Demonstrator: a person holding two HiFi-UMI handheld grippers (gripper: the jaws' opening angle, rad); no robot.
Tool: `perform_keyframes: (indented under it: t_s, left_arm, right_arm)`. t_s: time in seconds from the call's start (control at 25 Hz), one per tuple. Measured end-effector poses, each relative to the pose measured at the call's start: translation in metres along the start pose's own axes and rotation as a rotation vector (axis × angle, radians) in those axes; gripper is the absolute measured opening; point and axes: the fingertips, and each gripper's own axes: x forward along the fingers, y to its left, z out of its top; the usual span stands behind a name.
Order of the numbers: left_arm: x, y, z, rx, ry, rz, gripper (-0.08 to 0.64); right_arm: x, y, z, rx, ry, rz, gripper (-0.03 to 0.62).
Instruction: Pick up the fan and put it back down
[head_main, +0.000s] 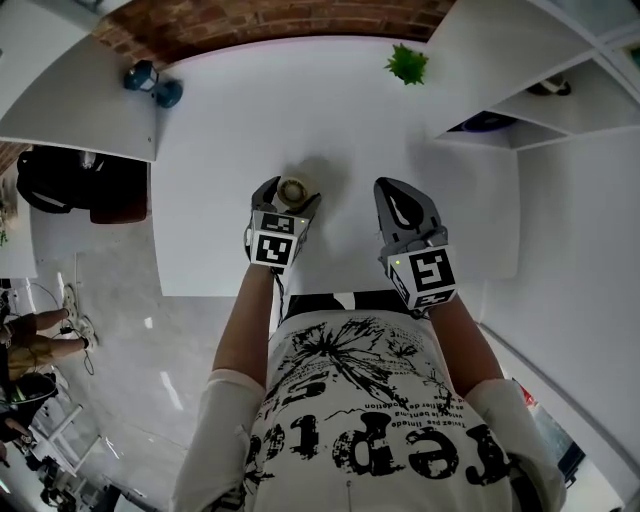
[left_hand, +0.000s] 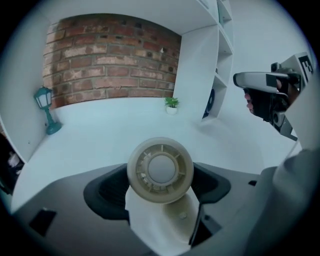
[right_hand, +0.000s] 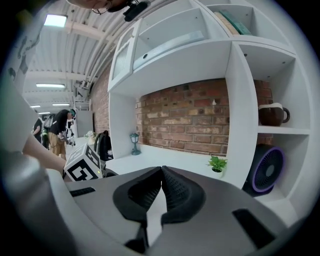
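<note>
A small cream desk fan (head_main: 293, 190) stands on the white table (head_main: 350, 120) near its front edge. My left gripper (head_main: 291, 193) is shut on the fan's round head, one jaw on each side. In the left gripper view the fan (left_hand: 160, 170) fills the gap between the dark pads (left_hand: 107, 192), with its cream foot below; I cannot tell whether it is off the table. My right gripper (head_main: 392, 186) hangs to the right of the fan, apart from it and shut on nothing. In its own view the right gripper (right_hand: 161, 171) has its pads pressed together.
A small green plant (head_main: 407, 64) and a teal lantern (head_main: 152, 84) stand at the table's far side by the brick wall. The white shelf unit (head_main: 560, 110) on the right holds a dark round fan (right_hand: 264, 172) and a mug (right_hand: 272, 114). A black bag (head_main: 70, 185) lies at the left.
</note>
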Motion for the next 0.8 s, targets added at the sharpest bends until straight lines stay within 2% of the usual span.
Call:
perform_keyframes:
  t_s: [0.48,0.6,0.8]
  left_arm:
    - [0.029,0.01,-0.028,-0.022,0.109,0.001,0.382]
    - [0.03,0.013,-0.035,-0.047,0.115,0.018,0.382]
    - [0.023,0.01,-0.027,-0.065,0.09,-0.002,0.383]
  right_arm:
    - [0.013,-0.003,-0.006,0.008,0.028,0.0,0.012]
    - [0.013,-0.001,-0.004,0.002,0.026,0.004,0.012]
    - [0.006,0.002,0.0,-0.005,0.026,-0.002,0.012]
